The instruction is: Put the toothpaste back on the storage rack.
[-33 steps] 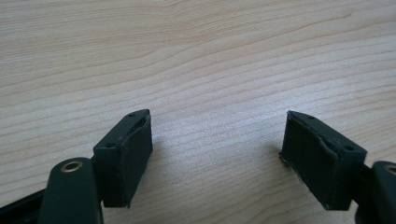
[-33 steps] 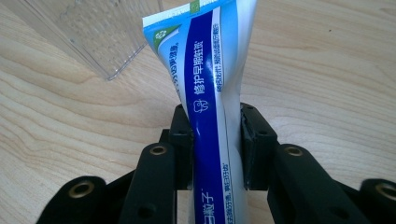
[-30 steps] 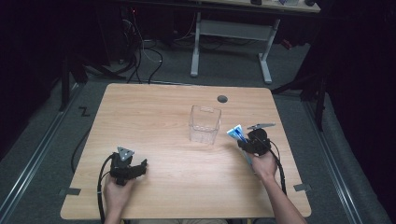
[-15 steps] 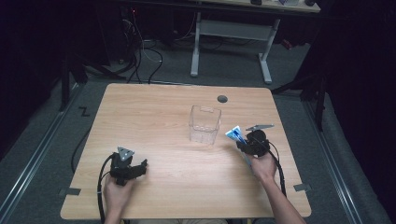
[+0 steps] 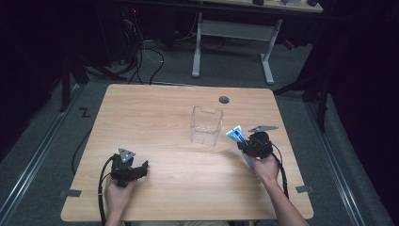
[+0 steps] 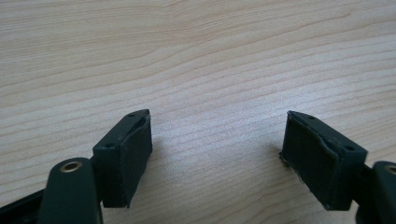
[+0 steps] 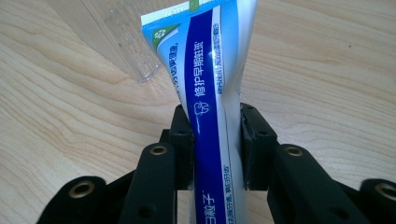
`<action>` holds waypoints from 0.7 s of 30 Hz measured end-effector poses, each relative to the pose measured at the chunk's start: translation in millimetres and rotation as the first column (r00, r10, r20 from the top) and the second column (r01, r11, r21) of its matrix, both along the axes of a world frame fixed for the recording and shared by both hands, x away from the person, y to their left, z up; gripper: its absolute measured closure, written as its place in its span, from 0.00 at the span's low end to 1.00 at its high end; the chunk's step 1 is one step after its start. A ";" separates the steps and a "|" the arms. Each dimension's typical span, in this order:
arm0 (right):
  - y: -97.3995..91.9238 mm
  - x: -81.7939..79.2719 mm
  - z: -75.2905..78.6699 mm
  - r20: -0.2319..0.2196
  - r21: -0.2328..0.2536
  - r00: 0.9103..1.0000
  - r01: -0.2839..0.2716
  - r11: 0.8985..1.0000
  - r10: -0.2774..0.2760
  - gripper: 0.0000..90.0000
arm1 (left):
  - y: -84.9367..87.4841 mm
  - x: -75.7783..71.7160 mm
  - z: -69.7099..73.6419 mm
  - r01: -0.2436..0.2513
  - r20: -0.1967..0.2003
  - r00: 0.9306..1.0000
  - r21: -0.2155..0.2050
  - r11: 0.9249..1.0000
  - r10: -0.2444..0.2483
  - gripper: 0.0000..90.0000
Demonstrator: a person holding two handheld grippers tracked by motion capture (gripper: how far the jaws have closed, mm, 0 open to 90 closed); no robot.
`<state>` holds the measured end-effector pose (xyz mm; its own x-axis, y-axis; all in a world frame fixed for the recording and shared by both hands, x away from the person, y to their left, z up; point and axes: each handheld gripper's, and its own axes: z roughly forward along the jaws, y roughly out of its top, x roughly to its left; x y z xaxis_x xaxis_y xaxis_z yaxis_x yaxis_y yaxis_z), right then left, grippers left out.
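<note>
Blue-and-white toothpaste tube point(image 7: 212, 93) clamped between the jaws of the right gripper point(image 5: 254, 145), lifted near the wooden table's point(image 5: 155, 113) right edge, crimped end just beside the clear plastic bin point(image 5: 206, 125). Pick-up done; likely left: dropping into the bin. Left gripper point(image 6: 217, 154) spread apart and empty near the front left corner. Tube's cap end cut off; small print unreadable.

Both grippers, the left gripper point(image 5: 141, 168) and the right gripper point(image 5: 245, 145), are black, with brass-ringed screw holes, square dark pads, grey three-cornered top plates and trailing black cables; forearms are bare
</note>
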<state>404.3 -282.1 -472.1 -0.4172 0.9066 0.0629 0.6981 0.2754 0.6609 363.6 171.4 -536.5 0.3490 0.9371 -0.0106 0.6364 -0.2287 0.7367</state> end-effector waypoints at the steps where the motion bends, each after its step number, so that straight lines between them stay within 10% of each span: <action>1: -0.8 -0.7 1.3 0.003 0.004 1.000 0.000 1.000 0.000 0.78 | 0.0 0.0 0.0 0.000 0.000 1.000 0.000 1.000 0.000 0.27; 21: 5.9 -8.0 36.8 0.092 0.040 0.995 -0.052 0.998 0.048 0.78 | 0.0 0.1 0.0 0.000 0.000 1.000 0.000 1.000 0.000 0.27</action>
